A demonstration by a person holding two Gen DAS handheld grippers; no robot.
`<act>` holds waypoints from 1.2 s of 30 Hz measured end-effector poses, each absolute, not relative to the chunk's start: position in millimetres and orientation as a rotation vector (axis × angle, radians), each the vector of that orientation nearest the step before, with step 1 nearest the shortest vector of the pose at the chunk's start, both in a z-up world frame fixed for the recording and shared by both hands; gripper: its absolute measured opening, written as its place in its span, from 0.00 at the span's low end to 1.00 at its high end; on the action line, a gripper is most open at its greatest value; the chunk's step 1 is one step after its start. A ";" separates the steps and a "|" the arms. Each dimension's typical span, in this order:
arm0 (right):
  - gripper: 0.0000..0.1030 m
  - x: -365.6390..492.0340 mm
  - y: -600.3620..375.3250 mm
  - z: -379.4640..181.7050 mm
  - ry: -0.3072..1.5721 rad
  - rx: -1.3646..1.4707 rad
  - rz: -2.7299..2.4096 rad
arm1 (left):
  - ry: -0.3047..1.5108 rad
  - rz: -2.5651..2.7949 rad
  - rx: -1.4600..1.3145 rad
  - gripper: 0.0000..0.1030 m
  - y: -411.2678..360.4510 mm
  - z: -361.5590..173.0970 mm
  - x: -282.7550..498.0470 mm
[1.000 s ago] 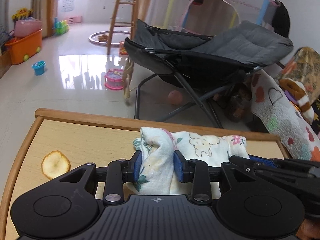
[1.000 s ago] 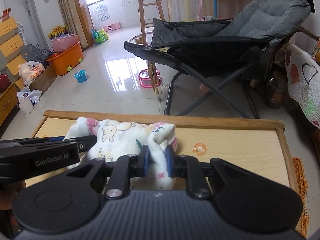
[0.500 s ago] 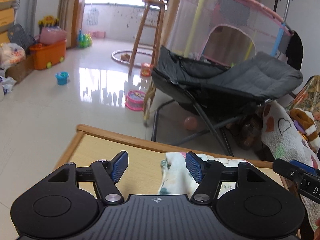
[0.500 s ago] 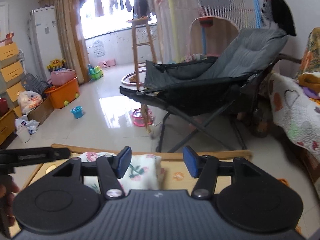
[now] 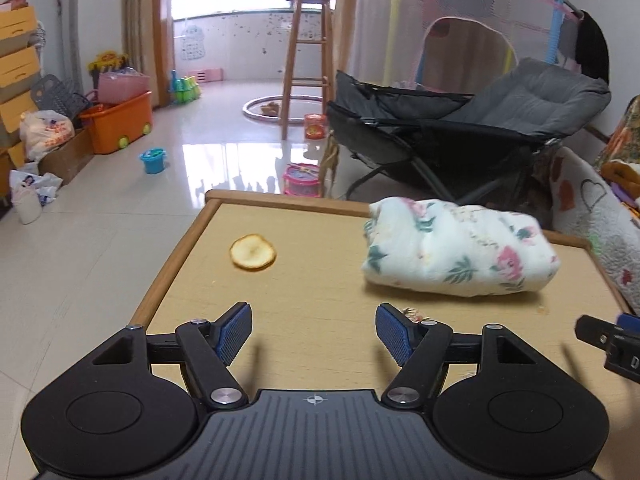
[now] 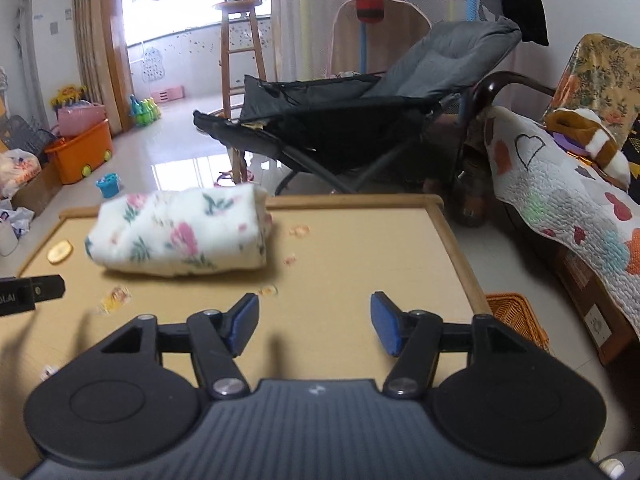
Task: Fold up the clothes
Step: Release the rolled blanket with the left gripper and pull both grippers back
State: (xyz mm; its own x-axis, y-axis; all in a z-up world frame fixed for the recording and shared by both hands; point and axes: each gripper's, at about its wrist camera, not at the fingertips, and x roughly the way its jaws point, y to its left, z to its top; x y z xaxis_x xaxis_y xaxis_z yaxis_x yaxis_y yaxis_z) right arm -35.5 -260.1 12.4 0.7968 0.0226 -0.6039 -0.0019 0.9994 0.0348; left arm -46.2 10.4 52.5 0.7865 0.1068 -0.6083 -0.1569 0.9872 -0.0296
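Observation:
A white cloth with a pink and green flower print [image 5: 460, 254] lies folded into a thick bundle at the far side of the wooden table [image 5: 304, 280]. In the right wrist view the same bundle [image 6: 180, 236] sits left of centre. My left gripper [image 5: 314, 330] stands open over bare table, nearer than the bundle and a little to its left, holding nothing. My right gripper [image 6: 314, 322] is open too, nearer than the bundle and to its right, with nothing between its fingers.
A round yellowish sticker [image 5: 253, 252] marks the table's left part, with small stickers [image 6: 299, 230] near the bundle. A grey reclining chair [image 5: 472, 128] stands beyond the table. A quilt-covered seat [image 6: 560, 200] and an orange basket [image 6: 516, 318] are on the right. Toys litter the floor.
Both grippers were shut on the cloth a second ago. They have opened, let go and drawn back toward me, leaving the folded bundle lying on the table.

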 end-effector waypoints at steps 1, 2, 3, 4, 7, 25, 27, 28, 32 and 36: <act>0.66 -35.9 -259.8 10.0 0.644 0.030 0.012 | 0.654 0.146 -0.077 0.68 12.4 50.1 -46.0; 0.67 -35.7 -259.6 7.5 0.642 0.029 0.011 | 0.658 0.149 -0.070 0.68 13.8 47.2 -44.6; 0.68 -34.9 -259.4 5.1 0.643 0.029 0.010 | 0.661 0.151 -0.063 0.68 14.0 45.5 -43.3; 0.68 -34.8 -259.2 2.9 0.647 0.027 0.010 | 0.661 0.151 -0.061 0.68 14.7 44.3 -42.2; 0.68 -33.8 -258.0 -4.0 0.658 0.020 0.011 | 0.662 0.151 -0.056 0.68 17.0 40.7 -38.7; 1.00 -26.6 -258.6 -15.2 0.691 0.030 -0.063 | 0.665 0.148 -0.036 1.00 25.0 22.4 -19.1; 1.00 -25.8 -259.7 -15.3 0.691 0.031 -0.062 | 0.665 0.148 -0.036 1.00 24.4 21.4 -19.4; 1.00 -25.3 -260.1 -15.2 0.691 0.031 -0.062 | 0.664 0.148 -0.036 1.00 24.4 21.0 -19.7; 1.00 -24.5 -260.7 -14.4 0.692 0.031 -0.062 | 0.664 0.147 -0.035 1.00 22.7 20.3 -18.3; 1.00 -25.3 -260.0 -13.8 0.693 0.031 -0.062 | 0.664 0.147 -0.037 1.00 22.9 19.8 -16.0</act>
